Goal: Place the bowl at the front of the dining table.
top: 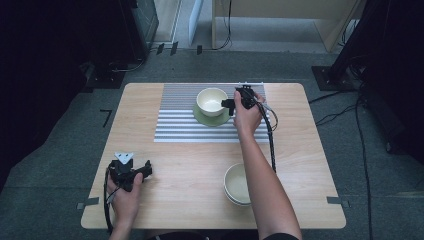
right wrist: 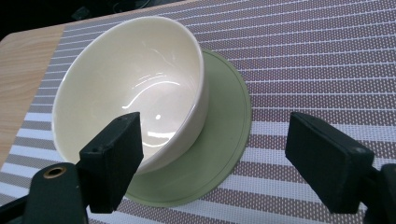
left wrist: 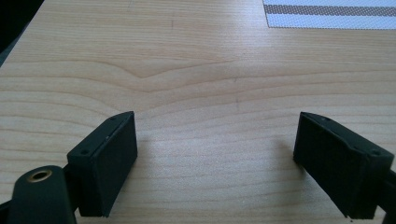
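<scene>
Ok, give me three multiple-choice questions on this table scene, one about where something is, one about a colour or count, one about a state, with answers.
1. Where does the cream bowl by the right gripper stand?
A. on the green plate
B. on bare wood
C. on the floor

2. What colour is that plate?
A. red
B. green
C. black

3. How are the left gripper's jaws?
A. shut on a bowl
B. shut on nothing
C. open over bare table

Answers: 1 A, the bowl rests on the plate on the striped mat. 2 B, pale green rim shows around the bowl. 3 C, the jaws stand wide apart with wood between.
</scene>
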`<state>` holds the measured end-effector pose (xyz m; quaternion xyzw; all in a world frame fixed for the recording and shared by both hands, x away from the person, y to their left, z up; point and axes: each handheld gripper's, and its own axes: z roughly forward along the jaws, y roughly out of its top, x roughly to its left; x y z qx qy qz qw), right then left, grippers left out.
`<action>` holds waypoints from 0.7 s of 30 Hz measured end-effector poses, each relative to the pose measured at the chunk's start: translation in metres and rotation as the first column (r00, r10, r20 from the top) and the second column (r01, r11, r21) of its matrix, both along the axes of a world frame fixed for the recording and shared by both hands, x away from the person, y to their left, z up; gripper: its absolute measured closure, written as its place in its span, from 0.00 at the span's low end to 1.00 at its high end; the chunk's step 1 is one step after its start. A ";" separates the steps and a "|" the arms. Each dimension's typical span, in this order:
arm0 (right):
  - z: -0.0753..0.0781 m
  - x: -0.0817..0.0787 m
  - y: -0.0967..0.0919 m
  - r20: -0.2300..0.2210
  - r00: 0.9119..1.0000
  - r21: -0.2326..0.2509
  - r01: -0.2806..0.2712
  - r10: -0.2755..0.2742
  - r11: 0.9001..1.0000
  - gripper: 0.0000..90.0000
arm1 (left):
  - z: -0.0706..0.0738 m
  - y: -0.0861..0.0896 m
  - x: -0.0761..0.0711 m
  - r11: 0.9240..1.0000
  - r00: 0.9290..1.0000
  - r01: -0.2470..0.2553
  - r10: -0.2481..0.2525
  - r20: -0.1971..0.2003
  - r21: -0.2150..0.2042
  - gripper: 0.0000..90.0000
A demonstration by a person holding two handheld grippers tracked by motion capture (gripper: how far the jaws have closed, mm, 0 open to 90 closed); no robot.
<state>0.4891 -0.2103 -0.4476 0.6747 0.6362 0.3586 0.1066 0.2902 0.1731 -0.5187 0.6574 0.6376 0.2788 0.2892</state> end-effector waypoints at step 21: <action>0.014 -0.036 -0.031 0.059 0.998 -0.006 -0.037 0.037 0.999 0.19 | 0.000 0.000 0.000 1.000 1.000 0.000 0.000 0.000 0.000 0.14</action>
